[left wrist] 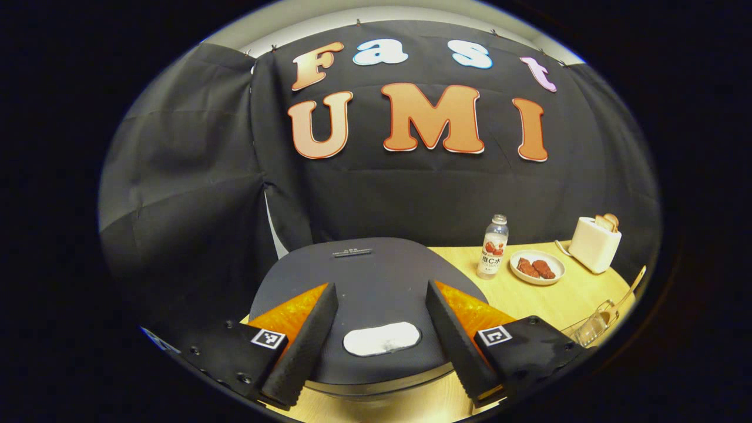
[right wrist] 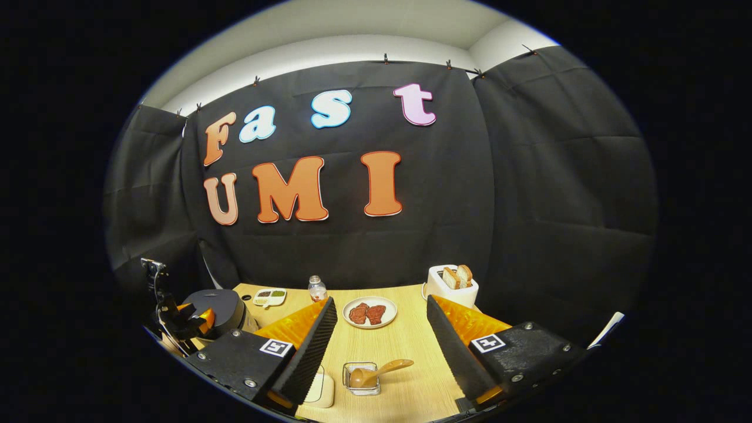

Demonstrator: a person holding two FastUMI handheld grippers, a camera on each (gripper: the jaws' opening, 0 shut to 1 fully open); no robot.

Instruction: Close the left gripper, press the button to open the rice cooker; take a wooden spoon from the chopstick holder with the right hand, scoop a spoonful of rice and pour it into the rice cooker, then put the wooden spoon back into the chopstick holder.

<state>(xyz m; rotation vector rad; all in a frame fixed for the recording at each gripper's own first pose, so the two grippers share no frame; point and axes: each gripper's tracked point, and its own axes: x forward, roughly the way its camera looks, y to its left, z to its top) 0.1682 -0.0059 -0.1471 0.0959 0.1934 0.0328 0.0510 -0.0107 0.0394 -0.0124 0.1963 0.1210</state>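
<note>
The dark grey rice cooker (left wrist: 376,276) sits shut right in front of my left gripper (left wrist: 380,286), whose open fingers stand on either side of the white button (left wrist: 382,339) on its lid. The right gripper view shows that cooker (right wrist: 220,311) at the far left with the left gripper (right wrist: 188,322) over it. A wooden spoon (right wrist: 382,370) lies in a small glass holder (right wrist: 361,380) on the table. My right gripper (right wrist: 380,301) hovers open above it, holding nothing. The spoon's handle (left wrist: 634,285) and the holder (left wrist: 593,326) also appear at the right edge of the left gripper view.
On the wooden table (right wrist: 405,341) stand a plate of brown meat pieces (right wrist: 369,312), a small bottle (right wrist: 317,289), a white toaster with bread (right wrist: 451,286) and a two-part dish (right wrist: 269,297). A white rounded container (right wrist: 322,388) sits partly behind my right gripper's left finger.
</note>
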